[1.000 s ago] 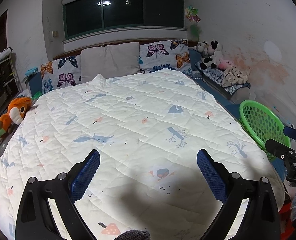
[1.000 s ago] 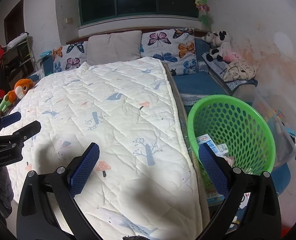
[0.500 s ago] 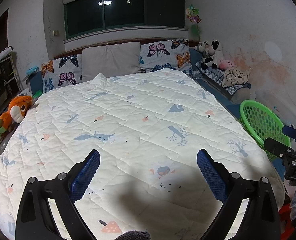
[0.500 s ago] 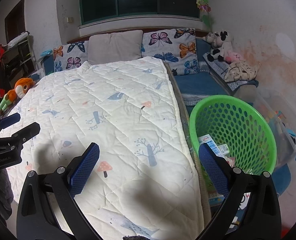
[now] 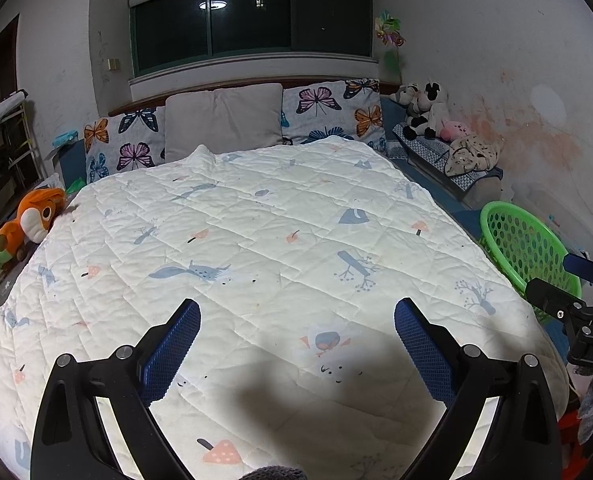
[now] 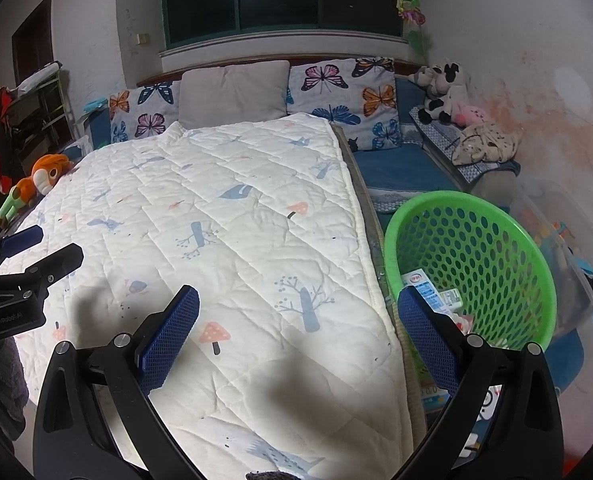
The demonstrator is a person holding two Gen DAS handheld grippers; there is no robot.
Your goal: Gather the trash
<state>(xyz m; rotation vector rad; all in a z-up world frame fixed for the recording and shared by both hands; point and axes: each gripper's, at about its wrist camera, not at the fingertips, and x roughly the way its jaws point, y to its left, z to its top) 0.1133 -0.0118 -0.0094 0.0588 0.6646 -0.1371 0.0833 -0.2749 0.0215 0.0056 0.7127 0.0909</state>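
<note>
**Both grippers held empty above the bed; trash in the basket**

Left gripper (image 5: 296, 344): jaws spread wide, nothing between them, held over the foot end of the white quilt (image 5: 256, 240) that covers the bed. Right gripper (image 6: 298, 334): jaws likewise spread and empty, held above the quilt's right edge, its right finger in line with the green basket (image 6: 496, 216). The basket stands on the floor just beside the bed, on its right side. Inside it, at the bottom, lie a white carton (image 6: 420, 284) and further small packaging, partly hidden behind the blue finger pad. In the left wrist view the basket (image 5: 500, 216) appears at the far right, with the right gripper's tips in front of it. At the head of the bed: a grey pillow (image 5: 224, 120) between two butterfly-print pillows. An orange plush toy (image 5: 36, 216) lies at the bed's left edge; more plush toys (image 5: 424, 112) sit in the right corner.
</note>
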